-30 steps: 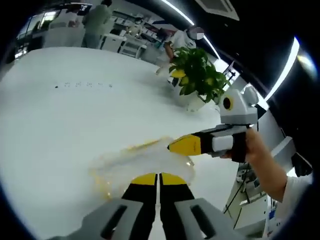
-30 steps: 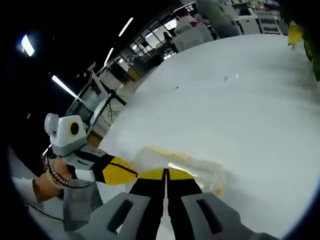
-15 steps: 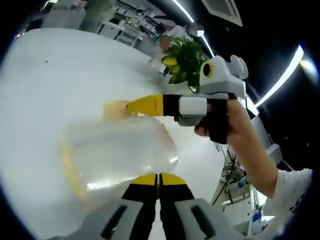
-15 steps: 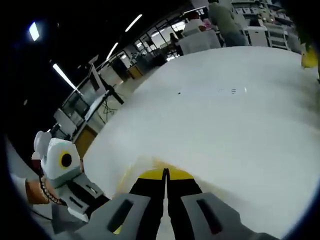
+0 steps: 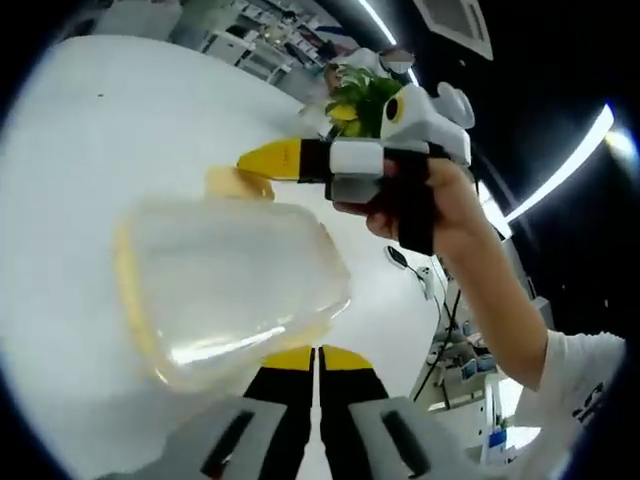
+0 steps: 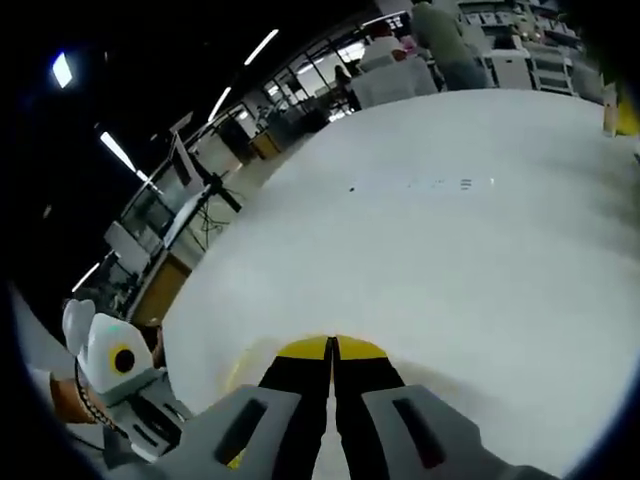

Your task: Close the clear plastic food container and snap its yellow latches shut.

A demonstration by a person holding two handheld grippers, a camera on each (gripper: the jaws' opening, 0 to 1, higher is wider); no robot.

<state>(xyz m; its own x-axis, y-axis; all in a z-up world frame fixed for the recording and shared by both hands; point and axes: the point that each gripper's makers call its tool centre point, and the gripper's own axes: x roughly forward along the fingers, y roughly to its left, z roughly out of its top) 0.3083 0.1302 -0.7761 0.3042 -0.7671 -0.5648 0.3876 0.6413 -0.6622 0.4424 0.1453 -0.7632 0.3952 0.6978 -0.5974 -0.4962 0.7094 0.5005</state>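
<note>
The clear plastic food container (image 5: 230, 285) lies on the white table (image 5: 70, 130), large in the left gripper view. A yellow latch (image 5: 125, 290) runs along its left side and another yellow latch (image 5: 236, 184) sits at its far edge. My left gripper (image 5: 318, 356) is shut, its yellow tips against the container's near edge. My right gripper (image 5: 250, 160), held in a hand (image 5: 450, 215), reaches in from the right, shut, with its tip just above the far latch. In the right gripper view, the right gripper (image 6: 332, 346) is shut, with a thin yellow rim (image 6: 243, 357) beside its jaws.
A potted plant (image 5: 362, 95) stands behind the right gripper. The white table (image 6: 450, 230) stretches wide beyond the container. Desks and a standing person (image 6: 440, 40) are at the far end of the room. A wrist with a bead bracelet (image 6: 85, 400) shows at lower left.
The right gripper has moved from the container's near right side to its far latch. The left view has closed in, so the container looks much larger.
</note>
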